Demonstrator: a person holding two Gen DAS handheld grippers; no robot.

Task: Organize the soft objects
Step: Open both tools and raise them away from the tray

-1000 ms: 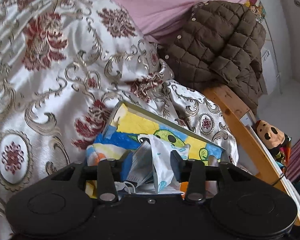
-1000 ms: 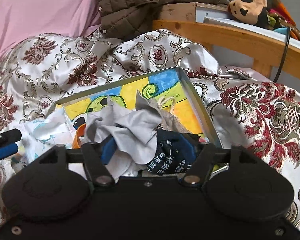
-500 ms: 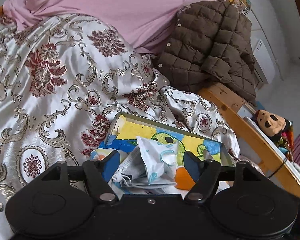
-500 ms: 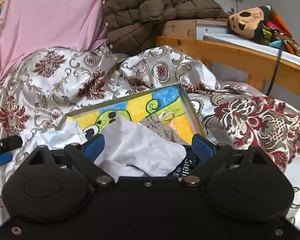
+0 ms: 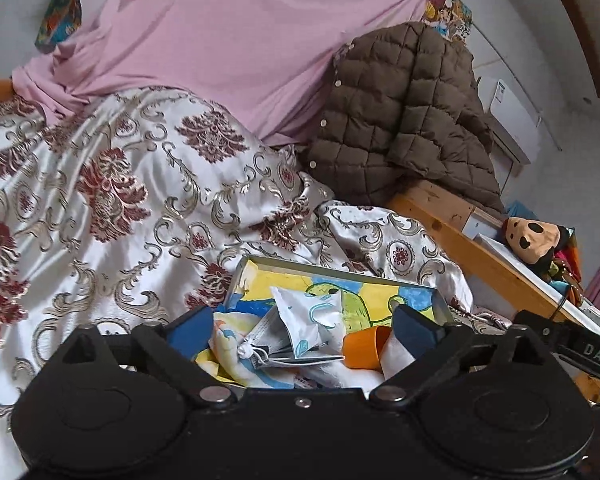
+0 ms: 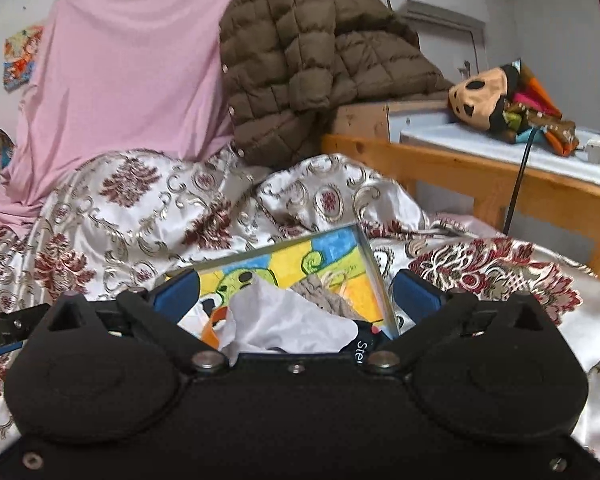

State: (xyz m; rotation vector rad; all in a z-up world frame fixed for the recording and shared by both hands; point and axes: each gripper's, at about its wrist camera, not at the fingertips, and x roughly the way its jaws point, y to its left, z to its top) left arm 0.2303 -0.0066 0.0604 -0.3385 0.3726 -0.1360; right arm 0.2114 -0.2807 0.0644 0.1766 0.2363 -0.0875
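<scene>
A shallow box (image 5: 340, 273) with a bright cartoon lining lies on the patterned bedspread (image 5: 112, 200). In it are printed face masks (image 5: 308, 316), an orange cup (image 5: 364, 346), a white cloth (image 6: 288, 320), a dark cloth with white lettering (image 6: 364, 350) and a knitted grey-brown piece (image 6: 324, 298). My left gripper (image 5: 304, 330) hovers just in front of the masks, its jaws opening, pads clear of them. My right gripper (image 6: 298, 296) hangs over the white cloth, jaws opening wide, touching nothing. Each gripper shows at the edge of the other's view.
A brown quilted jacket (image 5: 400, 120) and a pink sheet (image 5: 228, 40) stand behind the box. A wooden bed rail (image 6: 480, 176) runs on the right, with a plush toy (image 6: 488, 96) and a black cable (image 6: 518, 184) on the shelf behind it.
Both grippers opened from a grip: the left let go of the masks, the right let go of the cloth bundle. Both pulled back and up from the box.
</scene>
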